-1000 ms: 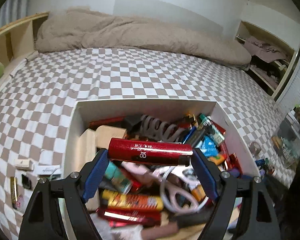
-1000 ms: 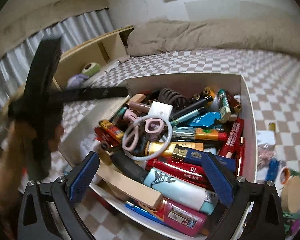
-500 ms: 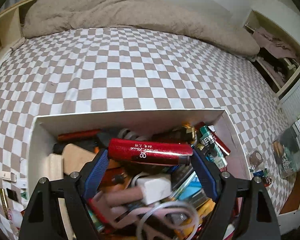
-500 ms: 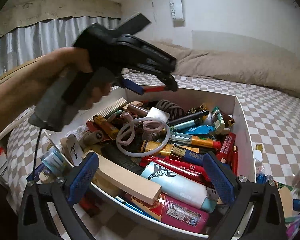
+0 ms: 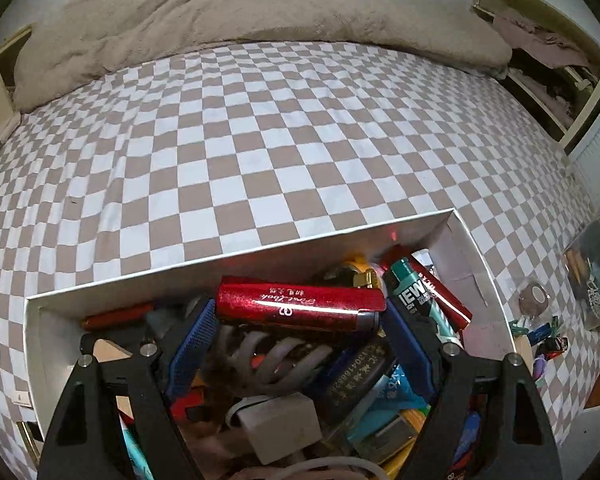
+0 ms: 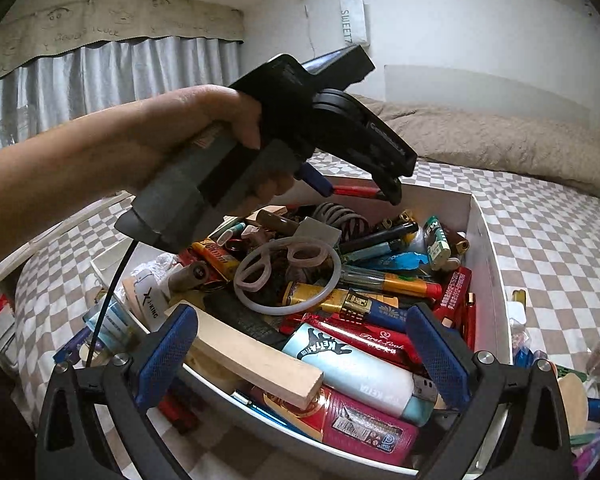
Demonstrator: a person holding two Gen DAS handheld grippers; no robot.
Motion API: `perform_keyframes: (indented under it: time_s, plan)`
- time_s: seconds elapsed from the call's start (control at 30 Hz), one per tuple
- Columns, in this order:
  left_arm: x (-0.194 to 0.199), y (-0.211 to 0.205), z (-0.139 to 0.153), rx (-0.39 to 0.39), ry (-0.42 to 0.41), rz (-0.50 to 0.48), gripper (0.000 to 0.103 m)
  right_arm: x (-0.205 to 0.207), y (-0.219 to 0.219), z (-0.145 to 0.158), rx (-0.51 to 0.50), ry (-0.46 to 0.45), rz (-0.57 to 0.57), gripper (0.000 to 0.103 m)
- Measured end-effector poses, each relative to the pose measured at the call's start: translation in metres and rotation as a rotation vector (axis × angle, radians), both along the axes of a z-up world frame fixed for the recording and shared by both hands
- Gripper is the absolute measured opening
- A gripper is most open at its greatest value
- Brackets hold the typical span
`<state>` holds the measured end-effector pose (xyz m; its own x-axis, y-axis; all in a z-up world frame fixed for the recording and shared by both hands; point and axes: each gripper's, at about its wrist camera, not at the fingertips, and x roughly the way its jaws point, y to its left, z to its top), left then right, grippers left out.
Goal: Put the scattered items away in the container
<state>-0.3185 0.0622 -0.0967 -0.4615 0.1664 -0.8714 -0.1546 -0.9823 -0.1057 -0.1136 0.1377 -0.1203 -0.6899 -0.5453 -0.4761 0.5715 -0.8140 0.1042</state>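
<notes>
Checkered bedspread [image 5: 260, 152] beneath a crammed white box [image 5: 236, 258]. Nearest, right gripper [image 6: 300, 354] spread wide and empty at the box's front edge. Farther in, left gripper [image 5: 296, 320] clamped on a red lighter [image 5: 300, 304], held crosswise above the rear clutter.

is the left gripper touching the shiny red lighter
Touching. The left wrist view shows the left gripper with both blue pads pressed against the shiny red lighter's ends.
</notes>
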Motion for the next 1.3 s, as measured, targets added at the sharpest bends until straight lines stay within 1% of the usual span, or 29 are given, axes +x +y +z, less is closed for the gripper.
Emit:
perform_keyframes:
  time_s: [0.07,0.13,0.23,0.33,0.47,0.63,0.73,0.87,1.1,1.3]
  plan:
    - [0.001,-0.001,0.000,-0.012,0.005,0.013,0.084,0.000,0.000,0.000,0.000,-0.002,0.001,0.103]
    - [0.003,-0.003,0.001,-0.004,0.007,0.011,0.084,0.000,0.000,0.000,0.000,-0.002,0.001,0.103]
    - [0.005,-0.003,0.005,0.003,0.022,0.015,0.092,0.000,0.000,0.000,0.001,-0.005,0.001,0.103]
    - [0.013,-0.008,0.009,0.012,0.029,0.012,0.093,-0.002,0.000,0.000,0.002,-0.010,-0.002,0.103]
    - [0.021,-0.023,0.012,0.066,0.042,0.021,0.093,-0.002,-0.001,0.000,0.005,-0.016,-0.007,0.103]
    - [0.038,-0.031,0.019,0.104,0.051,0.039,0.093,-0.002,-0.001,0.001,0.008,-0.022,-0.007,0.103]
    - [0.050,-0.029,0.024,0.119,0.075,0.047,0.101,-0.003,-0.001,0.001,0.007,-0.025,-0.004,0.103]
    - [0.066,-0.035,0.029,0.138,0.100,0.051,0.103,-0.002,-0.001,0.002,0.008,-0.027,-0.002,0.103]
    - [0.101,-0.047,0.039,0.127,0.167,0.026,0.103,-0.002,-0.002,0.003,0.015,-0.040,-0.001,0.103]
    - [0.131,-0.062,0.046,0.117,0.200,0.028,0.103,-0.003,-0.002,0.003,0.017,-0.046,-0.003,0.103]
